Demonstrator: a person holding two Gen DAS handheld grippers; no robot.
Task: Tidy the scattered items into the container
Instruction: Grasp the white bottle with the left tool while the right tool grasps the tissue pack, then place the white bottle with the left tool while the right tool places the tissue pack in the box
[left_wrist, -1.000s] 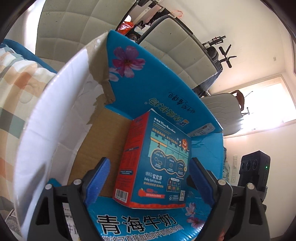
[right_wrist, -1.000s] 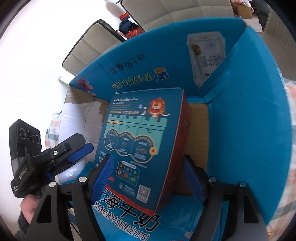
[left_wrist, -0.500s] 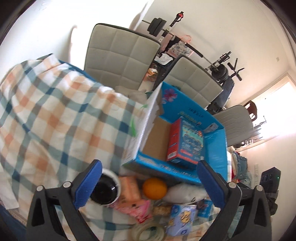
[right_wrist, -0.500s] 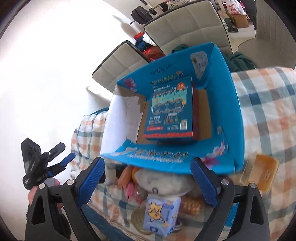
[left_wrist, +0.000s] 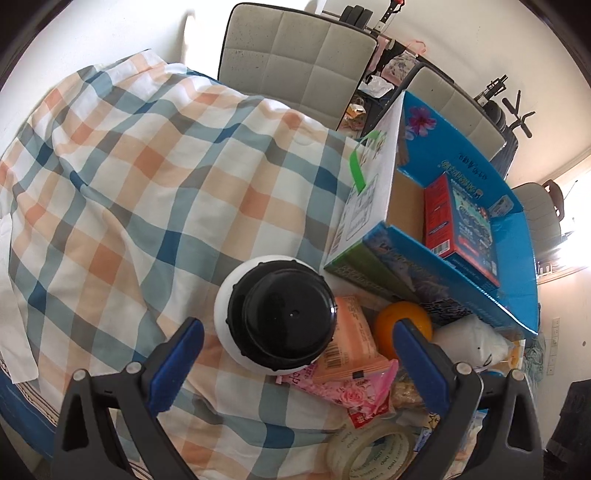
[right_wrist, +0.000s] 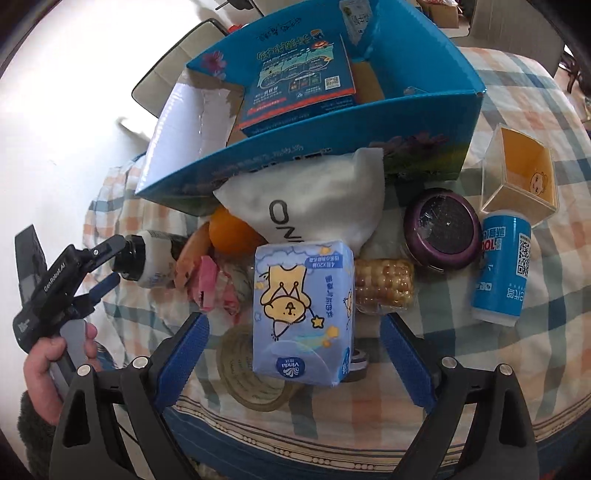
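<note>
Both claws stand released with nothing gripped: the right claw has the tissue pack between its fingers, and the left claw has the black-capped white bottle just ahead, between its fingers. To pick cleanly, each should drop straight down and close squarely on its item. Beyond the pile, the blue box already holds a carton, apparently leaving room beside it.

Snack box in carton; tissue pack w/ clutter in front.
</note>
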